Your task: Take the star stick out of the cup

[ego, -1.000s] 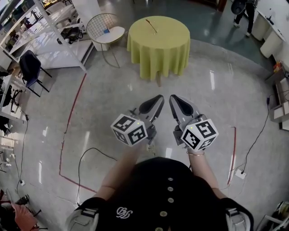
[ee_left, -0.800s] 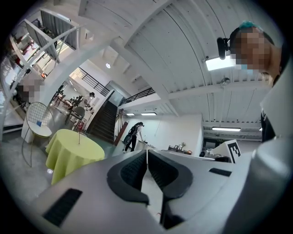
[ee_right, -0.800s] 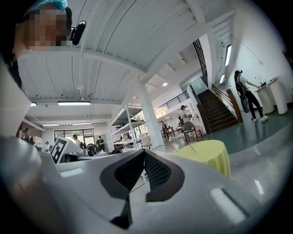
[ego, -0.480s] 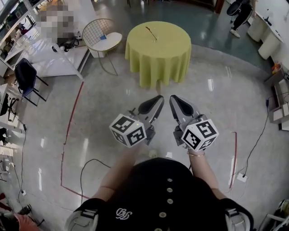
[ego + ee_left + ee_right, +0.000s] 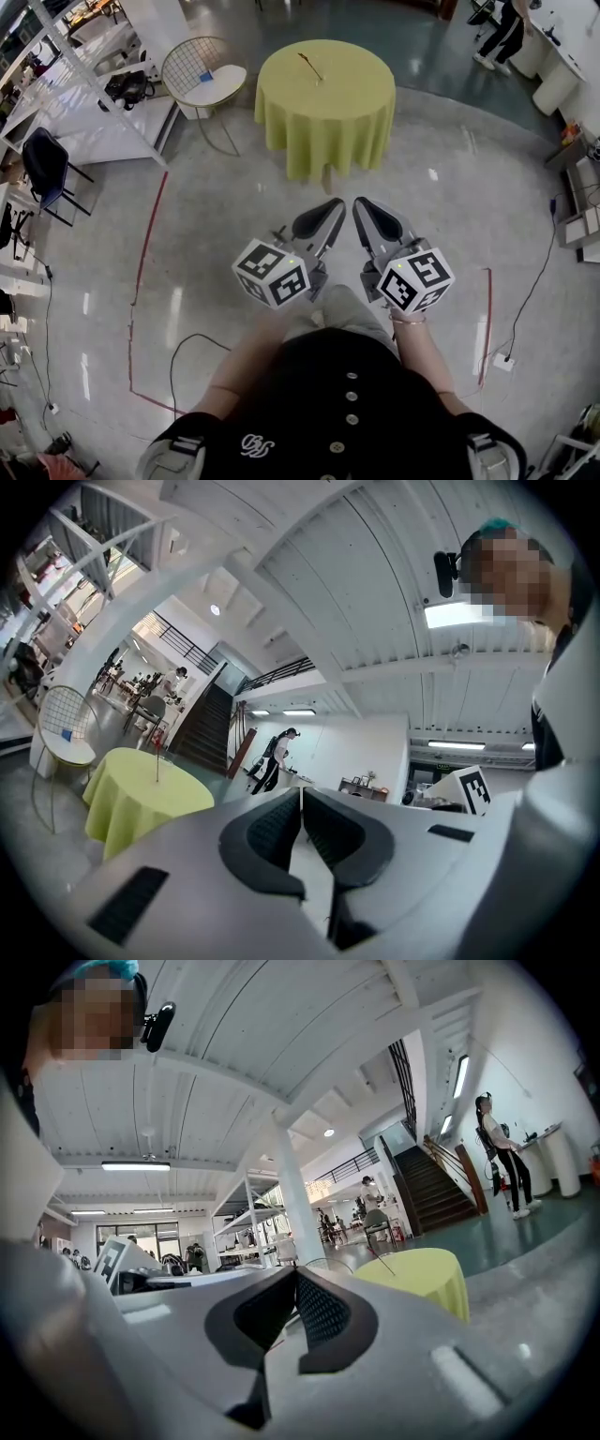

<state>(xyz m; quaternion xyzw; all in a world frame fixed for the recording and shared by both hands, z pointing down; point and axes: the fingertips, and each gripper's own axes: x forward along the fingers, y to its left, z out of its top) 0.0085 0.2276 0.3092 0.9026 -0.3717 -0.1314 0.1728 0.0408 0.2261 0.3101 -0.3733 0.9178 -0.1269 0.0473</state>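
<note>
L hand-held gripper (image 5: 331, 206) nearer table (image 5: 328, 103)

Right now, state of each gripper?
Left gripper: closed, holding nothing.
Right gripper: closed, holding nothing.

Far ahead of the jaws, the star stick (image 5: 312, 67) shows only as a thin dark line on the round table (image 5: 347, 80). Its star end is too small to make out, and whether a cup holds it cannot be told. The yellow-green cloth (image 5: 323, 141) hides the table's legs. In the left gripper view, the gripper's own body cuts off the table's lower right side, left of the jaws. In the right gripper view, the table's left part is hidden behind the jaws. The hands holding the left gripper (image 5: 335, 204) and right gripper (image 5: 359, 203) are hidden behind the marker cubes (image 5: 272, 274).
</note>
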